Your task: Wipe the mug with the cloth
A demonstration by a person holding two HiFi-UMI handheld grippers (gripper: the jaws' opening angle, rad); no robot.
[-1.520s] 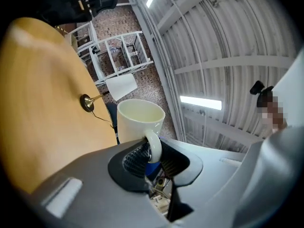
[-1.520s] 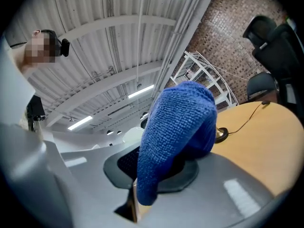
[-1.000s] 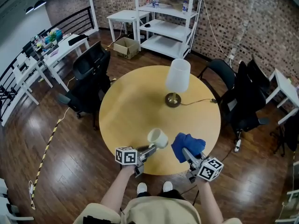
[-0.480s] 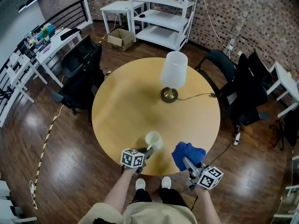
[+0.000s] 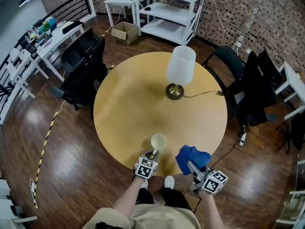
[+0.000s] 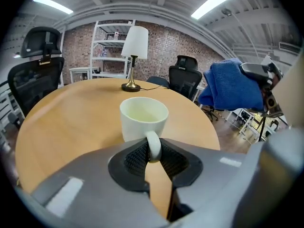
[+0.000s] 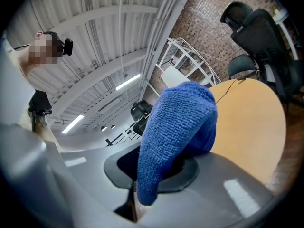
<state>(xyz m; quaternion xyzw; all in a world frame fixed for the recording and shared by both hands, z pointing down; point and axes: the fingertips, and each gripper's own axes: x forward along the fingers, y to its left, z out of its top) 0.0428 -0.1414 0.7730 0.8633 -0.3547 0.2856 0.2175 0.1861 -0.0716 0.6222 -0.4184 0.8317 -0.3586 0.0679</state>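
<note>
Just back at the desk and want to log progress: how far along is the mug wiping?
Done: both grips are made. The left hand-held gripper is shut on the mug by its handle, mug upright on the table; the right hand-held gripper is shut on the cloth. In hand: the cloth is held up to the mug's right, apart from it. Left: all the wiping; no contact shows yet.

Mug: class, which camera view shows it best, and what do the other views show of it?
The left gripper view: the mug stands large, with rim, inside and handle clear, the handle pinched by the left gripper. The head view shows it small, from above. The right gripper view shows none of it, only the cloth.
</note>
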